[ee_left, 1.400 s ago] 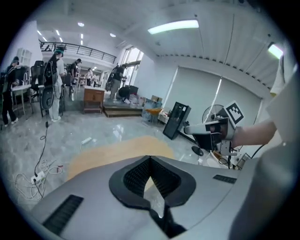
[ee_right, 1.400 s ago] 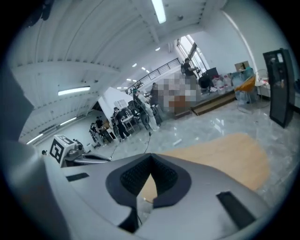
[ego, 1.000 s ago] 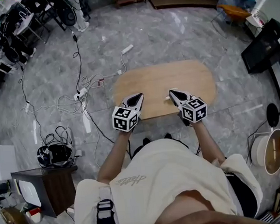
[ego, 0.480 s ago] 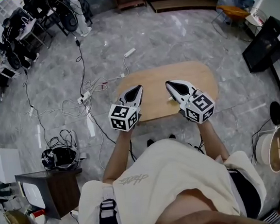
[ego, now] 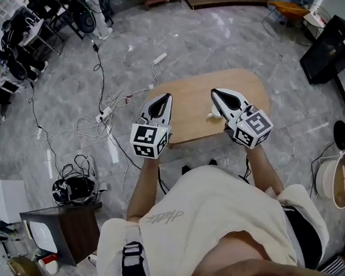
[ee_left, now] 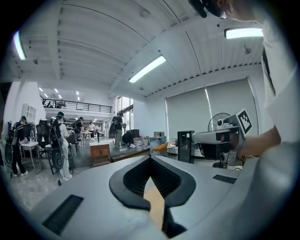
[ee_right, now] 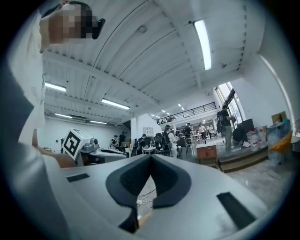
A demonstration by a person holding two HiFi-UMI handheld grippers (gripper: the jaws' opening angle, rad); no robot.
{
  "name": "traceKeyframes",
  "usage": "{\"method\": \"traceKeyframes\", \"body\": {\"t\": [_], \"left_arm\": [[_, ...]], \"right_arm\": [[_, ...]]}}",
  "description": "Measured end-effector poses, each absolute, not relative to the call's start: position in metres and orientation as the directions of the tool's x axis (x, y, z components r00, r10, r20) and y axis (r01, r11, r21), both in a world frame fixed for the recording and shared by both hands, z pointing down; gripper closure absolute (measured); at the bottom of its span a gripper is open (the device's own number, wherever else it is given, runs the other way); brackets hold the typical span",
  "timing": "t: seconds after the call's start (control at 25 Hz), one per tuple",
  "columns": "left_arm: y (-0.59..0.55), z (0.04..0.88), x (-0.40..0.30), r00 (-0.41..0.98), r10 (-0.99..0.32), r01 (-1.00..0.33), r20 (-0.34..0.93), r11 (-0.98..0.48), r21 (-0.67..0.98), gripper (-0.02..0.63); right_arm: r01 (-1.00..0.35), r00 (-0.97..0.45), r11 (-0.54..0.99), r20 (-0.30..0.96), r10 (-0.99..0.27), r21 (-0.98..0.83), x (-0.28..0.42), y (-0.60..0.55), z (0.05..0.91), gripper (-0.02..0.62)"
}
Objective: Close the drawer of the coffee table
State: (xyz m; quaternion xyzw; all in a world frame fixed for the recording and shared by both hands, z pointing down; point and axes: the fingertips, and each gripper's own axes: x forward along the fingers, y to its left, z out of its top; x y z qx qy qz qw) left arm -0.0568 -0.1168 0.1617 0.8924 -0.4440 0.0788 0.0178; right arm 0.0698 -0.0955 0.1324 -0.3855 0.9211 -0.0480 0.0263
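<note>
Grey marble floor (ego: pixel 223 34) is carrying a tangle of black and white cables (ego: pixel 98 81) at the left. The left hand-held gripper (ego: pixel 167 96) is hovering over the near left part of the oval light-wood bench (ego: pixel 243 92), its jaws pressing together at the tips and gripping nothing. The right hand-held gripper (ego: pixel 213 92) is hanging beside it over the same top, jaws likewise meeting on nothing. The bench's drawer is hiding from view under the top. A black flat screen (ego: pixel 327 49) is standing at the far right.
</note>
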Motion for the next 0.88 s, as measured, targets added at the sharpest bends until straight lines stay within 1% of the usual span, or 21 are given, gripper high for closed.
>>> {"method": "traceKeyframes", "body": {"t": [0.2, 0.64, 0.88], "left_arm": [[-0.112, 0.163, -0.051, 0.607, -0.78, -0.786, 0.153, -0.618, -0.03, 0.601], [-0.121, 0.163, -0.066, 0.569, -0.806, -0.81, 0.163, -0.583, -0.06, 0.601], [-0.125, 0.164, -0.068, 0.57, -0.806, -0.81, 0.16, -0.584, -0.057, 0.601]], "right_arm": [[-0.715, -0.694, 0.691, -0.007, -0.72, -0.1, 0.074, -0.088, 0.138, 0.601], [-0.712, -0.698, 0.695, 0.0, -0.716, -0.101, 0.068, -0.09, 0.14, 0.601], [-0.725, -0.686, 0.681, 0.017, -0.728, -0.099, 0.069, -0.096, 0.14, 0.601]]}}
